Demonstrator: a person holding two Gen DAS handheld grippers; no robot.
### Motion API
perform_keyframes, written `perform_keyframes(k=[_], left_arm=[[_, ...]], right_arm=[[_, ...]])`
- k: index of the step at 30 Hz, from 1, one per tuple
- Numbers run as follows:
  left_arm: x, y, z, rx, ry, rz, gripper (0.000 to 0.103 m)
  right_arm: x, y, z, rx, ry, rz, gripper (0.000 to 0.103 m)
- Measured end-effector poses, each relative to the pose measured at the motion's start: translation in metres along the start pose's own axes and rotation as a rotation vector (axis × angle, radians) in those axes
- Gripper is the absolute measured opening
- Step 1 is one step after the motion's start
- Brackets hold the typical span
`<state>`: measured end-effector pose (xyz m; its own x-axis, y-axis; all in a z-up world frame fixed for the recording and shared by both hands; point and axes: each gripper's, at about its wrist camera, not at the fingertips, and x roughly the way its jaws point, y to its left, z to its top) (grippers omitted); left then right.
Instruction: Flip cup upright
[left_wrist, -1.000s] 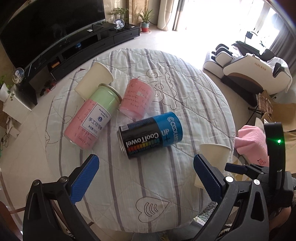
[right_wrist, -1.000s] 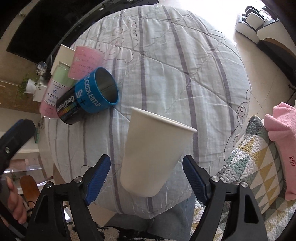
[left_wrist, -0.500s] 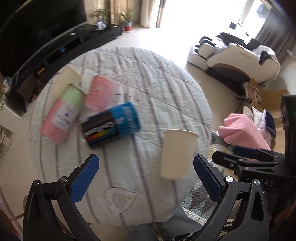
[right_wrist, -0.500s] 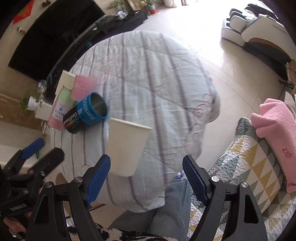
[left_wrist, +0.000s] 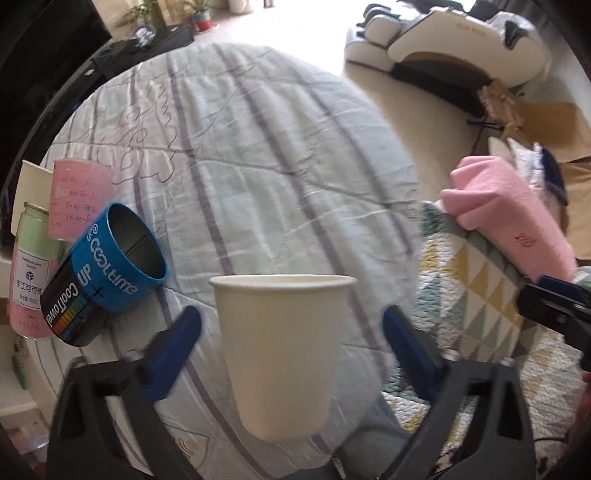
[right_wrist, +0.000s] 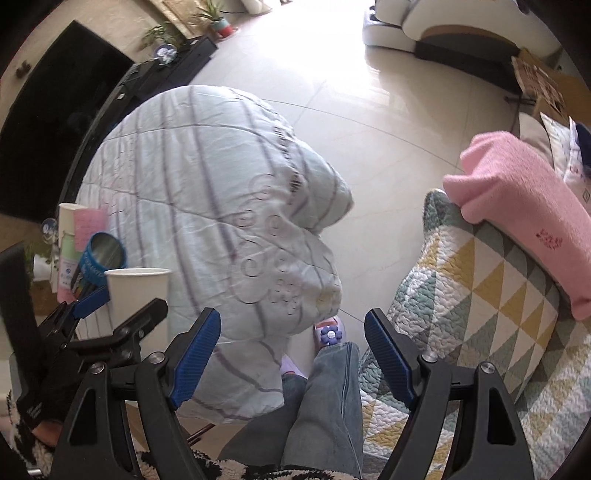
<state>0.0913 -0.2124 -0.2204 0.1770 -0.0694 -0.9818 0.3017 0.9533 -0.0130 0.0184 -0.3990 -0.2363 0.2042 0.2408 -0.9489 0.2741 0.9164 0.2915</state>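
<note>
Left of the left tongs (left_wrist: 291, 339) lie a pink-and-green bottle (left_wrist: 31, 273), a pink cup (left_wrist: 79, 201) and a blue can (left_wrist: 110, 266) reading "COOLTIME" and "CoolTowel". The white paper cup (left_wrist: 282, 350) stands upright between the parted fingers, untouched, near the counter (left_wrist: 258, 166) edge. The right tongs (right_wrist: 293, 354) gape, holding nothing, past that edge over the floor.

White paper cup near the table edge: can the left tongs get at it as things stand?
Probably yes. The white paper cup stands upright between the open left tongs, with nothing in the gaps; the blue can lies off to the side.
</note>
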Motion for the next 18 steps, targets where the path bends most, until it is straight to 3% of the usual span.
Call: perform_keyframes(k=[1, 2, 10, 18], left_arm=[[0.005, 0.003, 0.001, -0.020, 0.025, -0.007, 0.070], [0.005, 0.007, 0.002, -0.039, 0.025, -0.032, 0.068], [-0.032, 0.018, 0.010, -0.050, -0.079, -0.076, 0.068], [-0.070, 0.027, 0.020, -0.059, -0.222, -0.049, 0.069]], right_arm=[[0.003, -0.005, 0.001, 0.016, 0.009, -0.004, 0.082], [0.005, -0.009, 0.002, 0.032, 0.017, -0.002, 0.082], [0.004, -0.008, 0.007, 0.028, 0.010, 0.027, 0.082], [0.000, 0.007, 0.012, -0.004, 0.004, 0.039, 0.082]])
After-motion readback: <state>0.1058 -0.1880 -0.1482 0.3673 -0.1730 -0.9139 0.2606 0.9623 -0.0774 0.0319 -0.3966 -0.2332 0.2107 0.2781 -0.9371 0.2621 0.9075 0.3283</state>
